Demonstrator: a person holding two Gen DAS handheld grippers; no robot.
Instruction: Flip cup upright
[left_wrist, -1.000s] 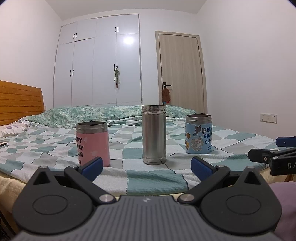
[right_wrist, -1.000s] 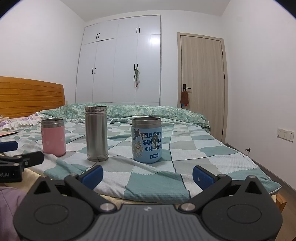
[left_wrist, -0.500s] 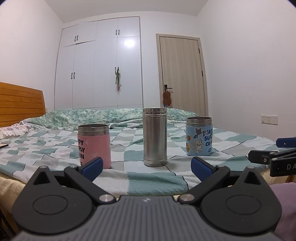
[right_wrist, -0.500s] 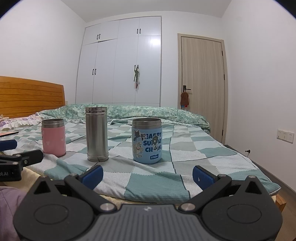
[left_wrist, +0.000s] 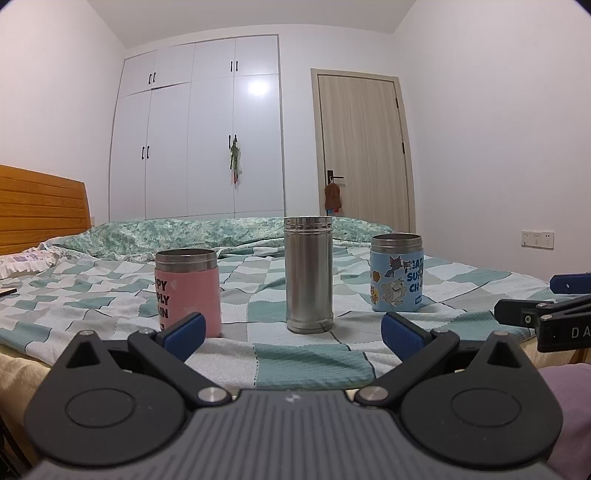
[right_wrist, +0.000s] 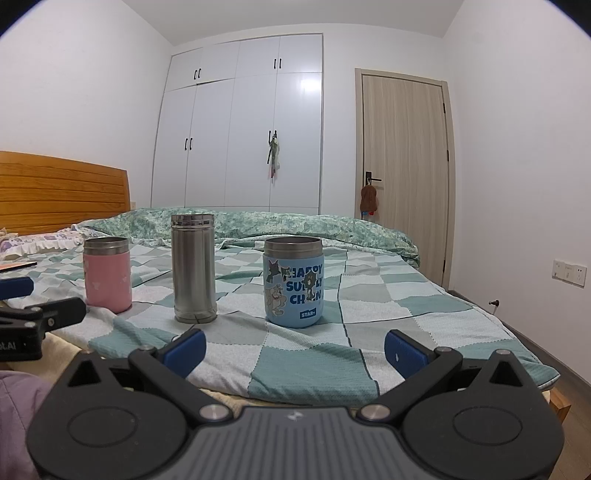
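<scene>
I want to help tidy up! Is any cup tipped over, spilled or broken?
Nothing stands out. The pink cup, steel cup and blue cup all stand on the checked blanket, none tipped or spilled.

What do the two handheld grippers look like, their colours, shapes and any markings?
Both look alike. The left gripper and right gripper each have a ribbed dark grey body, two black linkage arms with round black discs and silver pivot screws, and blue pads on the fingertips. Seen side-on from the other camera, the black frame carries partial white lettering. No cables or sleeves show, only some purple fabric at the edge.
</scene>
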